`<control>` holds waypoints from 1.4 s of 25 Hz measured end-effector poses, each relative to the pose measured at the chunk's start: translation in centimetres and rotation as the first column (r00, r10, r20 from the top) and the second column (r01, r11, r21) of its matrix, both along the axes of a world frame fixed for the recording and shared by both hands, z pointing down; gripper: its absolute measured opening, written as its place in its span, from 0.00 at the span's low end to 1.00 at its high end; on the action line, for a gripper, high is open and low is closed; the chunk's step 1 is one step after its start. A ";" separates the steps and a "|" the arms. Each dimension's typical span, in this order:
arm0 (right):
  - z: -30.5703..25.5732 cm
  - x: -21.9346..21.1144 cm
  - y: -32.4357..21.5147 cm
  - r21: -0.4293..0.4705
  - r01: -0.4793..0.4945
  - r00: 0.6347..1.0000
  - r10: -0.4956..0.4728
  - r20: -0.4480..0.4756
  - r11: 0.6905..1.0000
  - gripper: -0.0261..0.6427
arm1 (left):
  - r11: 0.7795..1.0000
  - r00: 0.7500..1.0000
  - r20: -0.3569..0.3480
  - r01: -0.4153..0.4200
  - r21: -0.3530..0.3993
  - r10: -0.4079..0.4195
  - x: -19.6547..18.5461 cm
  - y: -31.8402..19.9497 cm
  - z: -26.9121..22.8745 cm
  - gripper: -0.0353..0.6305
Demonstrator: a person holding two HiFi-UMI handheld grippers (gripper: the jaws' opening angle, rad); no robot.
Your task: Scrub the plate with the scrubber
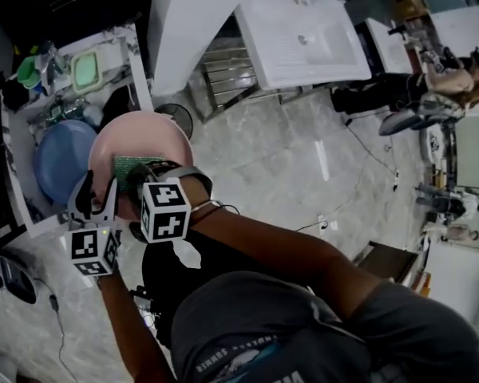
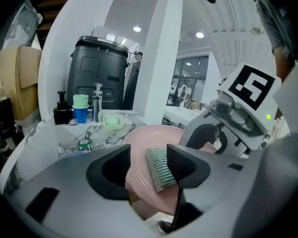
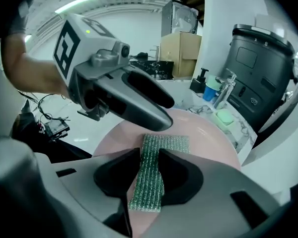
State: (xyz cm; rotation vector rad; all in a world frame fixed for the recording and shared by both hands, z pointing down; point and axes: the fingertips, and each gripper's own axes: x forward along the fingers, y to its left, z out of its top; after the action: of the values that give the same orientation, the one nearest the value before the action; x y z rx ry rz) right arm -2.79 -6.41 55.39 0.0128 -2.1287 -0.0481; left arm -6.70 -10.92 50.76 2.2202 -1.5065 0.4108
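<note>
The round pink plate (image 1: 156,138) hangs tilted over the floor beside the counter. A green mesh scrubber (image 3: 156,157) lies flat on its face, near the lower rim. My right gripper (image 3: 150,165) is shut on the scrubber, whose near end curls off the plate between the pads. In the head view the right gripper (image 1: 140,175) is over the plate's lower half. My left gripper (image 2: 149,165) stands wide, with the plate (image 2: 144,143) face-on between its jaws and the scrubber (image 2: 159,168) by its right jaw. Neither pad visibly presses the plate. What supports the plate is hidden.
A marble counter (image 1: 16,146) at the left carries a blue basin (image 1: 60,162), a green soap dish (image 1: 86,70), cups (image 2: 80,108) and a faucet (image 2: 97,100). Behind stands a black bin (image 2: 97,73). A white sink unit (image 1: 303,30) and a seated person (image 1: 431,82) are farther off.
</note>
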 end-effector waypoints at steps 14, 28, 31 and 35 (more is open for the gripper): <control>0.0 6.9 -4.7 0.169 0.056 0.973 -0.016 -0.229 0.984 0.25 | 1.000 0.998 -0.062 -0.025 -0.016 0.024 1.9 0.2 1.3 0.37; -0.7 -0.1 0.0 0.090 0.035 0.999 -0.033 -0.027 0.995 0.25 | 0.997 0.997 -0.036 -0.072 -0.033 0.071 2.4 0.4 1.1 0.36; -1.0 -0.4 -2.4 0.118 0.018 1.000 -0.015 -0.028 0.993 0.25 | 0.996 0.996 -0.032 -0.079 -0.038 0.077 2.6 0.4 0.9 0.36; -1.1 1.7 -5.0 0.150 0.002 0.997 0.009 -0.072 0.989 0.25 | 0.994 0.994 -0.033 -0.103 -0.038 0.102 3.2 0.9 1.0 0.36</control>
State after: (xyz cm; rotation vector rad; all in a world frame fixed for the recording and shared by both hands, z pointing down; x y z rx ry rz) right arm -1.12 -11.41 54.31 0.1019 -2.0478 -0.2037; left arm -3.49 -10.06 51.80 2.2690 -1.3611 0.4317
